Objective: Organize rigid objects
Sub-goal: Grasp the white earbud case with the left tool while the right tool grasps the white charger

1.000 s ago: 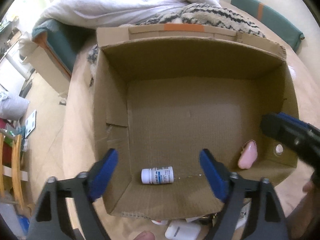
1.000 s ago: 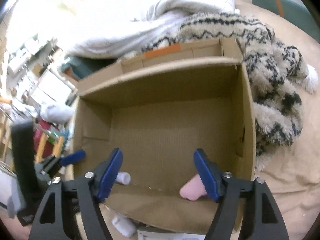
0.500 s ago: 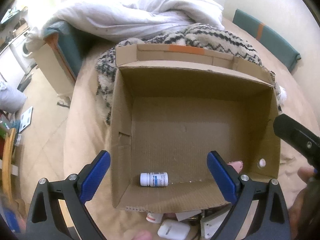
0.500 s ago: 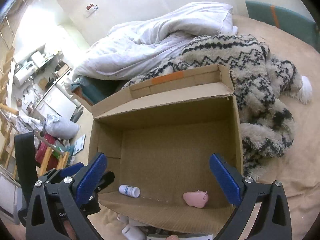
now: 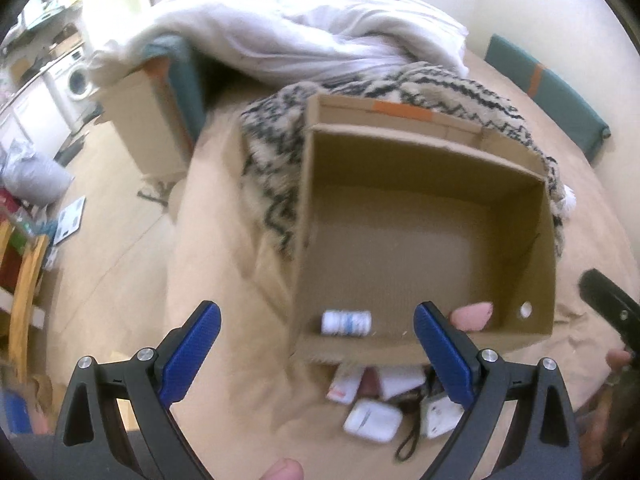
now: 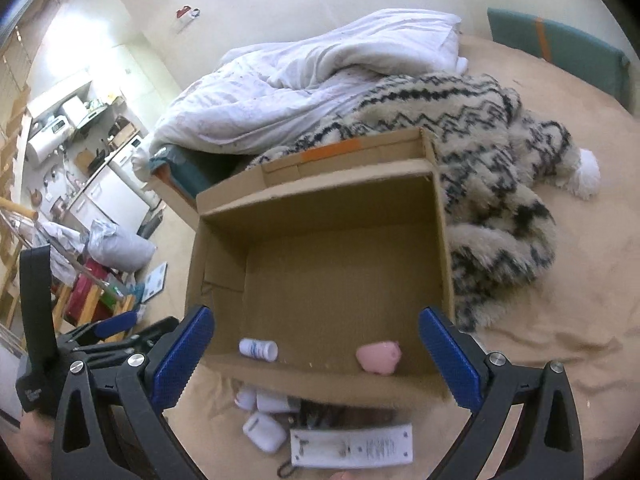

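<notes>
An open brown cardboard box [image 6: 320, 216] stands on a bed covered in a tan sheet [image 6: 560, 360], its flaps up and a strip of orange tape [image 6: 332, 150] on the far flap. Inside the box, against its near wall, a small white pill bottle [image 6: 258, 349] with a blue-printed label lies on its side, and to its right, apart from it, sits a rounded pale-pink object [image 6: 379, 356] with a smooth glossy surface. Just outside the box's near wall lies a cluster of white rigid things: a rounded white case [image 6: 264, 432], a long flat white remote-like bar [image 6: 352, 448] with small dark markings, and a couple of small white containers [image 6: 260, 400] partly hidden by the box. The left gripper [image 5: 318, 354] and the right gripper [image 6: 316, 356] both hover above the box's near edge; each has just been opening, blue-padded fingers [image 6: 180, 360] spread wide with nothing between them. A fuzzy cream-and-black zigzag blanket [image 6: 500, 184] lies behind and to the right of the box.
</notes>
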